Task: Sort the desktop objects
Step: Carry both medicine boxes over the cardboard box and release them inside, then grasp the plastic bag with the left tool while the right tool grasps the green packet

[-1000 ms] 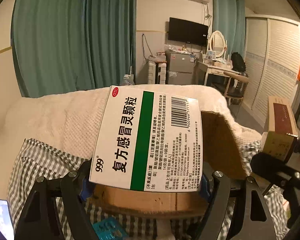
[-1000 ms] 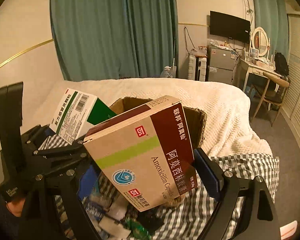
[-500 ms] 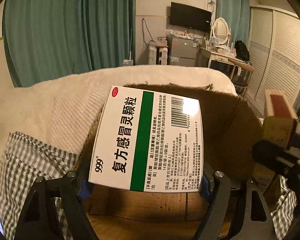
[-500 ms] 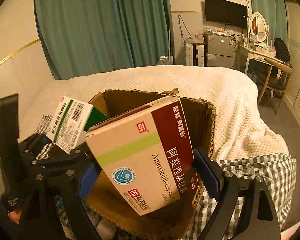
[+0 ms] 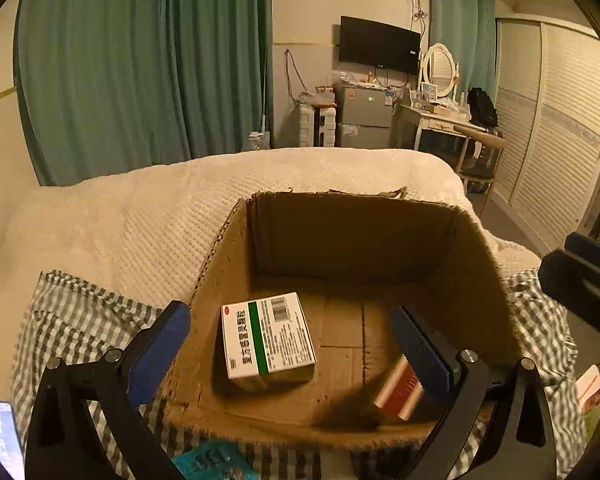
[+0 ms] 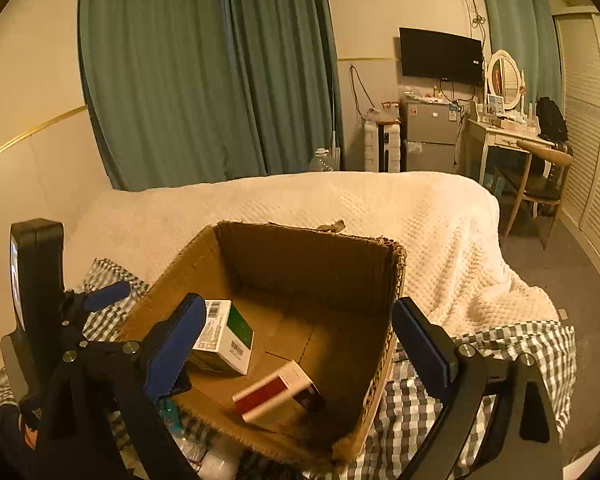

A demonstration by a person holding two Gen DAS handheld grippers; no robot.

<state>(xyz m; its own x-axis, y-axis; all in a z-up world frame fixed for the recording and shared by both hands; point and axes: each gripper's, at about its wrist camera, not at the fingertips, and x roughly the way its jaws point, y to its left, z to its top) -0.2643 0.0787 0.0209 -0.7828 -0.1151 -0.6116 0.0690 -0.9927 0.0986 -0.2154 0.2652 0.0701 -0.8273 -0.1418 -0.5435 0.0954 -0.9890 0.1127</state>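
Note:
A cardboard box [image 5: 228, 248] [image 6: 396, 280] sits open-topped on the bed. On its floor lies a white medicine box with a green stripe [image 5: 266, 338] [image 6: 224, 336]. A dark red and white medicine box [image 5: 398, 394] [image 6: 276, 394] lies near the box's front, blurred in the left wrist view. My left gripper [image 5: 290, 350] hangs over the box, jaws opening, nothing between them. My right gripper [image 6: 298, 344] is also above the box with its jaws opening and empty. Part of the right gripper [image 5: 580, 284] shows at the right edge of the left wrist view.
The box rests on a grey checked cloth [image 5: 72, 320] [image 6: 500, 352] over a cream blanket [image 5: 140, 220]. Small packets [image 5: 212, 460] lie in front of the box. A phone [image 5: 2, 436] shows at lower left. A desk and chair [image 6: 536, 168] stand beyond the bed.
Both grippers let go of their medicine boxes, which dropped into the cardboard box. Both pairs of jaws widened, and the views tilted back up a little.

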